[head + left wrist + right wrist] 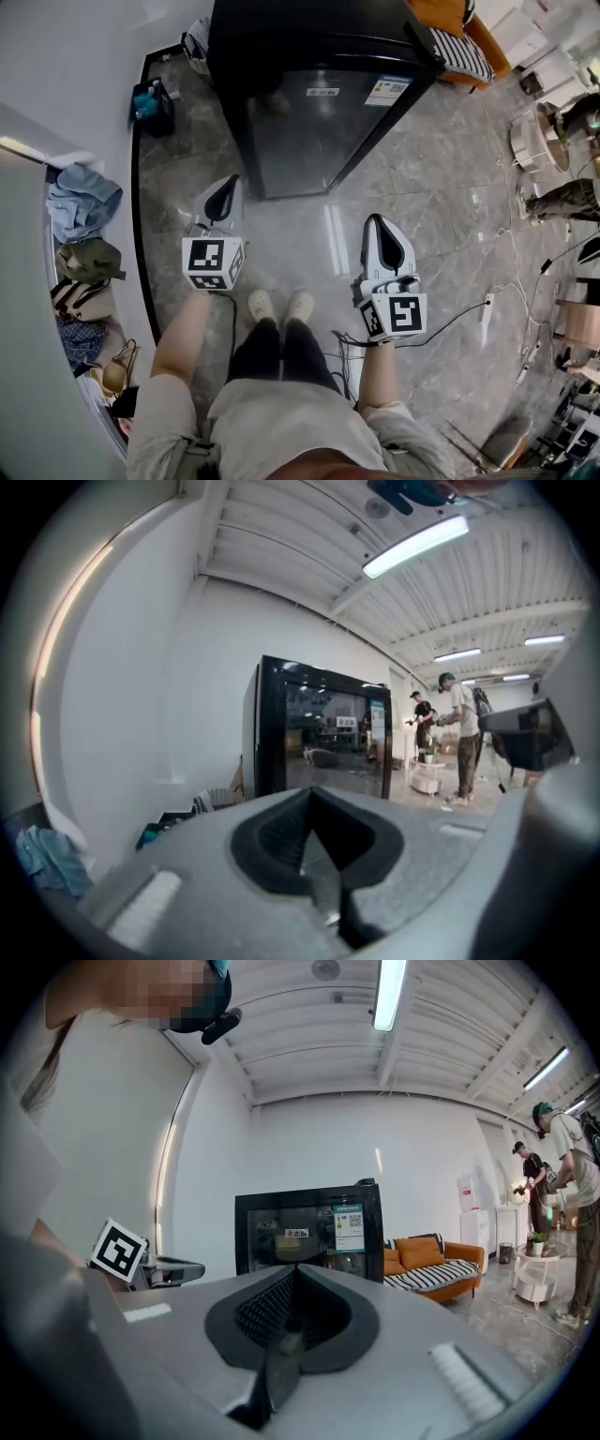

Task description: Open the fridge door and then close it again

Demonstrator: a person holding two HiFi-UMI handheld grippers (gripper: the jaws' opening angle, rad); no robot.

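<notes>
Facing closed fridge (319,103), open floor (281,225) between

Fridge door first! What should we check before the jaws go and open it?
1. Fridge door shut at the start: ok, it sits flush.
2. Left gripper jaws ready to grab: not ok, shut together with nothing between them.
3. Right gripper jaws ready to grab: not ok, shut too, and empty.
4. Grippers at the door: not ok, both hang apart from it.
5. Where the handle is: cannot tell, none shows in any view.
</notes>
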